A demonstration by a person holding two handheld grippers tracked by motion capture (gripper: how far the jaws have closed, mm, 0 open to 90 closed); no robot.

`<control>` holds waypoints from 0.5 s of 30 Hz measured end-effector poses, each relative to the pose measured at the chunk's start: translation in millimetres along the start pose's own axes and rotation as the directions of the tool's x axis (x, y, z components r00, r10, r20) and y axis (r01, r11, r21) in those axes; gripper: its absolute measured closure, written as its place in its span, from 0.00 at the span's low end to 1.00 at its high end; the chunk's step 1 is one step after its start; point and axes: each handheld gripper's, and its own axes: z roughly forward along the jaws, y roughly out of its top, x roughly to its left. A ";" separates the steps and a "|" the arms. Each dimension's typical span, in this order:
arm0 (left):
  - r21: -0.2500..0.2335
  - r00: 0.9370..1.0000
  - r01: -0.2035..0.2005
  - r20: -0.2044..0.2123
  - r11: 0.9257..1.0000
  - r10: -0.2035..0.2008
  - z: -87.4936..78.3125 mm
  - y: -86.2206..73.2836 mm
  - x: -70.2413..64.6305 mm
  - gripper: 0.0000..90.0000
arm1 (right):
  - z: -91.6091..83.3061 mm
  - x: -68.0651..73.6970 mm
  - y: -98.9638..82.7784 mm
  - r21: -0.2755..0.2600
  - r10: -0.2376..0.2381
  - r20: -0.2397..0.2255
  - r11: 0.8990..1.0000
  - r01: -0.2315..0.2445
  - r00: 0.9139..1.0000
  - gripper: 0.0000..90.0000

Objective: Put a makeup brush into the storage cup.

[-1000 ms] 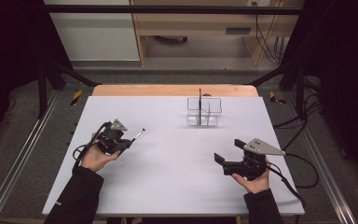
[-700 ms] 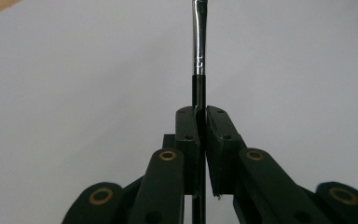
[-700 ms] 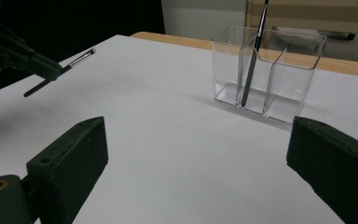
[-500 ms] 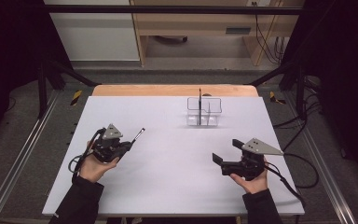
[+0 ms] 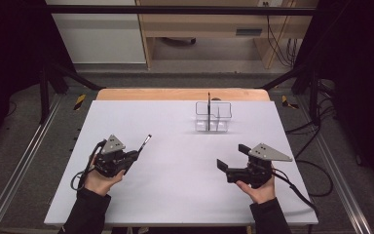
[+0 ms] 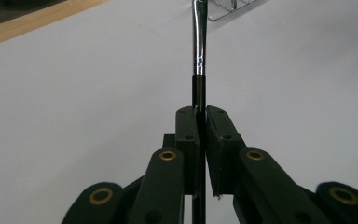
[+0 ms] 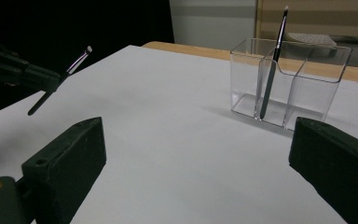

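Brush [image 5: 145, 142], thin, black-handled with a silver collar, sits clamped in your left gripper [image 5: 132, 155] at the left side of the white table [image 5: 175, 195] in the high view. Its tip slants up and away toward the far right, clear of the tabletop. Your left hand [image 5: 102, 178] comes in from the bottom edge, sleeve dark, wrist angled so the gripper points toward the table's far right. Your right hand [image 5: 259, 187] rests near the right side; your right gripper [image 5: 233, 161] points left across the table, jaws spread wide with nothing between them. A clear holder [image 5: 213, 117] with compartments stands near the far edge, well apart from both grippers, and a second brush [image 5: 208, 105] stands upright in it.

Left gripper view: your two black jaws are pressed together on the brush [image 6: 198, 70]. The black handle runs between the pads; the silver collar rises straight out past the jaw tips toward the top of the frame. White table [image 6: 74, 93] lies behind, with a strip of wooden edge [image 6: 37, 21] at the upper left and a corner of the clear holder [image 6: 233, 9] at the top.

Right gripper view: your jaws stand far apart at the two lower corners, empty. Across the table, at the left, your left gripper [image 7: 51, 77] holds the brush [image 7: 70, 70] tilted, pale tip up. At the right, the clear holder [image 7: 307, 79] shows three compartments; the second brush [image 7: 272, 65] leans in the middle one, bristles up.
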 end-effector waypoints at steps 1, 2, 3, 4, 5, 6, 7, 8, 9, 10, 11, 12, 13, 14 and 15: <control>-0.005 1.000 -0.002 0.001 1.000 0.002 0.3 -0.1 -2.0 0.93 | 0.7 0.6 0.0 -0.001 0.001 -0.002 1.000 -0.001 1.000 0.05; -0.008 1.000 -0.004 0.006 1.000 0.004 0.7 0.0 -3.8 0.93 | 1.3 1.1 -0.1 -0.004 0.002 -0.003 1.000 -0.002 1.000 0.05; -0.008 1.000 -0.004 0.009 1.000 0.004 1.1 0.2 -5.3 0.93 | 2.0 1.5 -0.1 -0.005 0.005 -0.005 1.000 -0.005 1.000 0.05; -0.011 1.000 -0.004 0.007 1.000 0.004 1.5 0.3 -7.4 0.93 | 2.6 1.9 -0.1 -0.006 0.008 -0.006 1.000 -0.008 1.000 0.05; -0.013 1.000 -0.005 0.009 1.000 0.005 1.8 0.3 -9.2 0.93 | 3.4 2.3 -0.1 -0.005 0.008 -0.005 1.000 -0.008 1.000 0.05; -0.017 1.000 -0.001 0.009 1.000 0.002 2.5 0.3 -11.3 0.93 | 4.2 2.8 -0.1 -0.004 0.009 -0.002 1.000 -0.009 1.000 0.05; -0.021 1.000 -0.001 0.007 1.000 0.002 2.9 0.2 -13.5 0.93 | 5.0 3.4 0.0 -0.003 0.011 -0.004 1.000 -0.011 1.000 0.05; -0.027 1.000 0.003 0.007 1.000 -0.003 3.2 0.2 -14.8 0.93 | 6.1 4.2 0.2 -0.003 0.012 -0.004 1.000 -0.012 1.000 0.05; -0.031 1.000 0.005 0.002 1.000 -0.005 3.1 0.4 -16.0 0.93 | 6.9 4.9 0.5 -0.003 0.011 -0.003 1.000 -0.011 1.000 0.05; -0.039 1.000 0.010 -0.001 0.999 -0.010 3.1 0.5 -17.1 0.93 | 7.7 5.7 1.0 -0.002 0.012 -0.002 1.000 -0.012 1.000 0.05; -0.044 1.000 0.016 -0.003 0.999 -0.016 2.9 0.7 -17.9 0.93 | 8.5 6.4 1.4 -0.005 0.013 -0.004 1.000 -0.013 1.000 0.05; -0.050 1.000 0.021 -0.006 0.999 -0.021 2.6 1.0 -18.5 0.93 | 9.0 7.0 1.8 -0.005 0.015 -0.005 1.000 -0.015 1.000 0.05; -0.058 1.000 0.028 -0.007 0.998 -0.028 2.4 1.0 -19.2 0.93 | 9.9 7.6 2.3 -0.006 0.017 -0.008 1.000 -0.017 1.000 0.06; -0.063 0.999 0.032 -0.010 0.998 -0.032 2.2 1.2 -19.8 0.93 | 10.5 8.2 2.7 -0.008 0.017 -0.009 1.000 -0.017 1.000 0.06; -0.068 0.999 0.035 -0.012 0.997 -0.036 2.0 1.3 -20.5 0.93 | 11.1 8.7 3.0 -0.013 0.019 -0.009 1.000 -0.019 1.000 0.06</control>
